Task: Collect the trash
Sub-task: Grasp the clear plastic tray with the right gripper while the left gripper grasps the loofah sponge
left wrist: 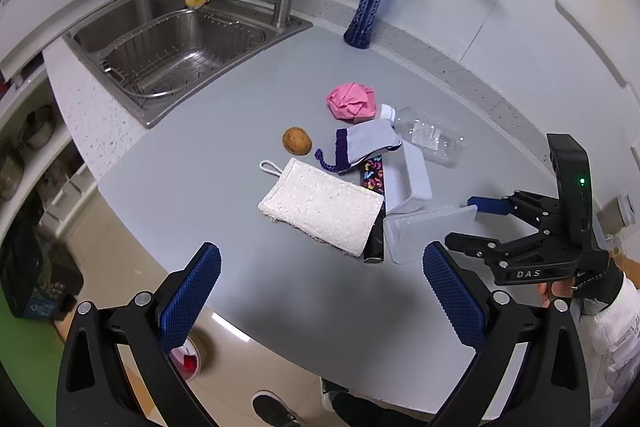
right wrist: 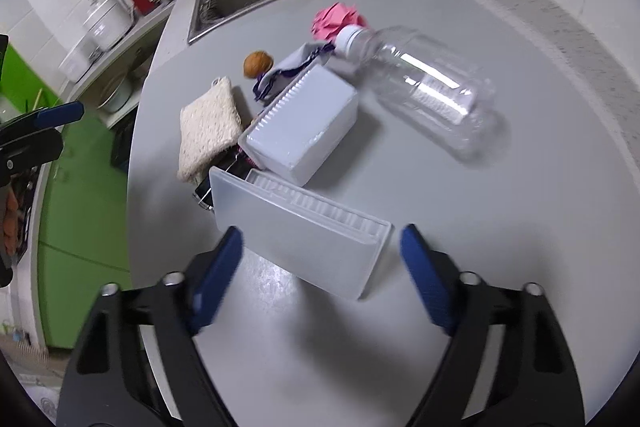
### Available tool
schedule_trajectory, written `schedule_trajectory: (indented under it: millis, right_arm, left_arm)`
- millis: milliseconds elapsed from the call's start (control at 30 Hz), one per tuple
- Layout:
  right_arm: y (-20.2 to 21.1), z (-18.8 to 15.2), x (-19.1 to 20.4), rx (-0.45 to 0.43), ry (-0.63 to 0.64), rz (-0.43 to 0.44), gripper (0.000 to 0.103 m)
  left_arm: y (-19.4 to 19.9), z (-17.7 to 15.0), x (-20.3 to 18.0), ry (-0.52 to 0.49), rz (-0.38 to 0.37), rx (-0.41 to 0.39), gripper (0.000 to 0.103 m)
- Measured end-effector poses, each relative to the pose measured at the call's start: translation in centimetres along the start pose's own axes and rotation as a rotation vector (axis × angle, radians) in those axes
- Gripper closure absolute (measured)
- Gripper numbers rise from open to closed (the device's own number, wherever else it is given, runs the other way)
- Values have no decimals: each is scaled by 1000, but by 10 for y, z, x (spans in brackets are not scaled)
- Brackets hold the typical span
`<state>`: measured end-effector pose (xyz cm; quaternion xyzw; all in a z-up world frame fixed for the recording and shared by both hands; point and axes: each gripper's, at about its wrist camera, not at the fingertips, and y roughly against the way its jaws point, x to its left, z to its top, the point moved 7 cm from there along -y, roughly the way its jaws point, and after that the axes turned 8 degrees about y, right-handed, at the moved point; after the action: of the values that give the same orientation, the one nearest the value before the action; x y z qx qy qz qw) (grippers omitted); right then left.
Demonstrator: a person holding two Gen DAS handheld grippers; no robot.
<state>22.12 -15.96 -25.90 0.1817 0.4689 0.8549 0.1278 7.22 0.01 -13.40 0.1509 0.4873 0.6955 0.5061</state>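
My right gripper point(right wrist: 322, 251) is spread wide over the near end of the plastic box point(right wrist: 304, 239) on the counter point(right wrist: 500, 235). I'd drop lower, centre both pads point(right wrist: 218, 275) across its walls, squeeze gently. Left gripper point(left wrist: 320, 291) wide, empty.

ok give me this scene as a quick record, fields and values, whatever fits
setting: grey counter beside a steel sink
left tool: open, holding nothing, over the counter's near edge
right tool: open, holding nothing, just short of the clear box
clutter: clear box, white box, bottle lying on its side, pink paper, nut, white pad, grey pouch
overlap: pad lies on a dark patterned strip
background: blue vase with a plant
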Motion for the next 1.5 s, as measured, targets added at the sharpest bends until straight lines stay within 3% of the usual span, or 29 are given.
schedule_trajectory:
  millis: [133,533,833,1033,1200,1500]
  right_arm:
    - [-1,0,3,6,14,34,48]
    - [23,-4,8,-35,19,56,77]
    - [50,-3,36,-87,47,125,95]
    - [66,1,44,-121,40,130,98]
    - [87,6,35,-175,2,77,98]
    - [97,12,22,-198,15,7,98]
  left_arm:
    - [-5,-3,-1,14,5,6,6]
    - [0,-4,-8,-2,-4,-2,6]
    - [9,-5,-12,-23,-15,-13,6]
    - [12,-5,-12,-28,-19,-15,6]
    - [5,-4,-12,-12,-21,-3,6]
    - [-47,-4,5,182,-40,91,6]
